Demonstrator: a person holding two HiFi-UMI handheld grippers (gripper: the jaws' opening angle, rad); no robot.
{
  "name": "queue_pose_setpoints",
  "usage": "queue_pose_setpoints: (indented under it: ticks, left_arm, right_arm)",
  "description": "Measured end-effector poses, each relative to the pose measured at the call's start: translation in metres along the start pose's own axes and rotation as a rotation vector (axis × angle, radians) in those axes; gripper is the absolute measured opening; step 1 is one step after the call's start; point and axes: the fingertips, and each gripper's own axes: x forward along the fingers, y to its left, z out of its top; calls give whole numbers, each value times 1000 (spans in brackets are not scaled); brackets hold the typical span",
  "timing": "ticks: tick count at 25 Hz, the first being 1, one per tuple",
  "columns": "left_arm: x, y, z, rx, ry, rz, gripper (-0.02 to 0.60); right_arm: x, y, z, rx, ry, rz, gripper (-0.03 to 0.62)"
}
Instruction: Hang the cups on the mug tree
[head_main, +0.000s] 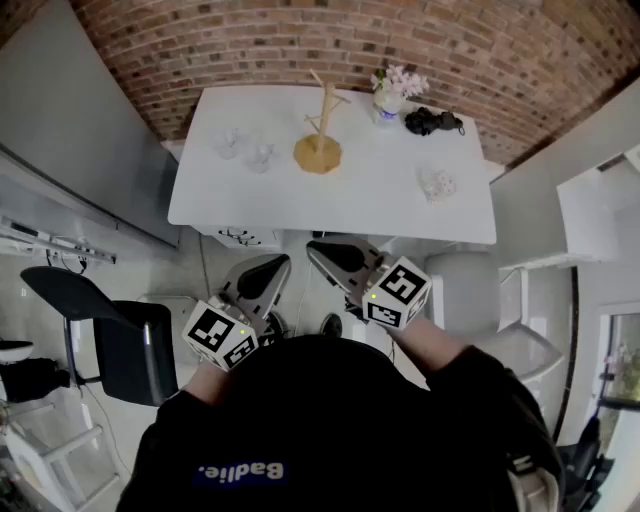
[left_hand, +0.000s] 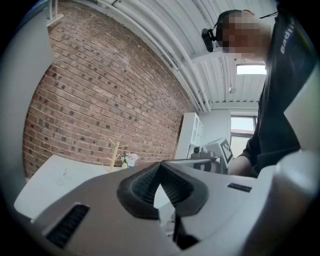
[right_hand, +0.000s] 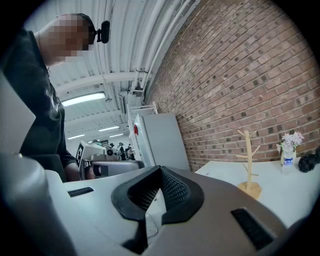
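Observation:
A wooden mug tree (head_main: 319, 130) stands at the middle of the white table (head_main: 330, 210); it also shows as the mug tree (left_hand: 116, 152) and the mug tree (right_hand: 248, 164) in the gripper views. Two clear glass cups (head_main: 232, 142) (head_main: 262, 157) sit left of it, and a third cup (head_main: 438, 185) lies to the right. My left gripper (head_main: 278, 263) and right gripper (head_main: 318, 250) hang side by side in front of the table's near edge, apart from everything. Both are shut and hold nothing: left gripper (left_hand: 159, 169), right gripper (right_hand: 160, 172).
A small vase of flowers (head_main: 391, 93) and a black object (head_main: 433, 121) stand at the table's far right, against the brick wall. A black chair (head_main: 125, 345) stands on the floor at my left. White cabinets (head_main: 590, 230) stand to the right.

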Motion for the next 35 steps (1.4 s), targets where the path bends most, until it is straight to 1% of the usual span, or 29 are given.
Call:
queue_pose_setpoints:
  ticks: [5, 10, 20, 25, 30, 32, 35]
  left_arm:
    - [-1, 0, -1, -2, 2, -2, -2]
    - [0, -2, 0, -3, 0, -4, -2]
    - [6, -5, 1, -6, -5, 1, -2]
    - [15, -9, 2, 8, -10, 9, -2]
    - [23, -11, -3, 33, -5, 39, -2]
    - [25, -9, -4, 44, -9, 58, -2]
    - [28, -2, -8, 29, -2, 99, -2]
  right_arm:
    - [0, 0, 1, 28, -4, -4, 28]
    - [-2, -1, 4, 35, -7, -5, 28]
    - [-5, -3, 5, 54, -10, 14, 28]
    - [-11, -9, 8, 54, -17, 30, 28]
    - [-18, -16, 6, 53, -24, 59, 28]
    - [-18, -22, 3, 35, -21, 70, 28]
    - [-16, -32, -4, -19, 7, 75, 28]
